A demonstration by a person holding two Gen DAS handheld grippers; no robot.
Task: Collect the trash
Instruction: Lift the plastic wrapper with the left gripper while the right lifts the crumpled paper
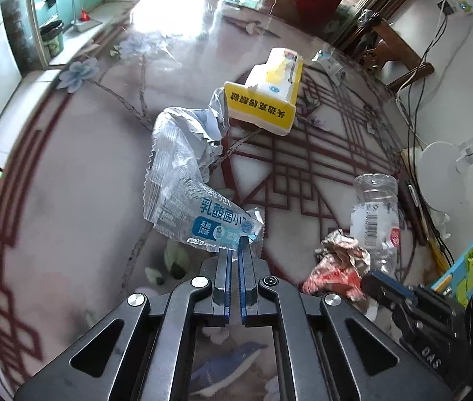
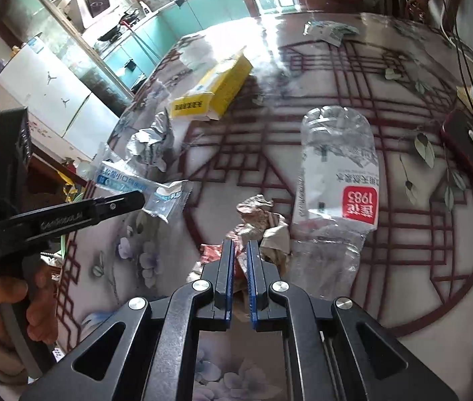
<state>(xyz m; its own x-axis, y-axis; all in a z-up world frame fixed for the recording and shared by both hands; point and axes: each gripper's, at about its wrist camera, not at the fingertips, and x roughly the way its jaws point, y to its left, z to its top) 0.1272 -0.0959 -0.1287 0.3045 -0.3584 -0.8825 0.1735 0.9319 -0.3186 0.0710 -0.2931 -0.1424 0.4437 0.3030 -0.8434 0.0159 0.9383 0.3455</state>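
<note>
Left hand-held gripper (image 1: 235,250) pinches a clear plastic wrapper (image 1: 186,197) above the worktop (image 1: 69,183); right hand-held gripper (image 2: 240,250) nips crumpled paper (image 2: 263,224); both likely need binning next.

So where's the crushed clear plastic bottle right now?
The crushed clear plastic bottle lies on the patterned table, right of the crumpled red-and-white wrapper at the right gripper.

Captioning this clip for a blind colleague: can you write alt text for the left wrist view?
The left gripper is shut on the corner of a clear plastic wrapper with blue print, over a round patterned table. Beyond lie a yellow tissue box, a crumpled red wrapper and an empty plastic bottle.
</note>
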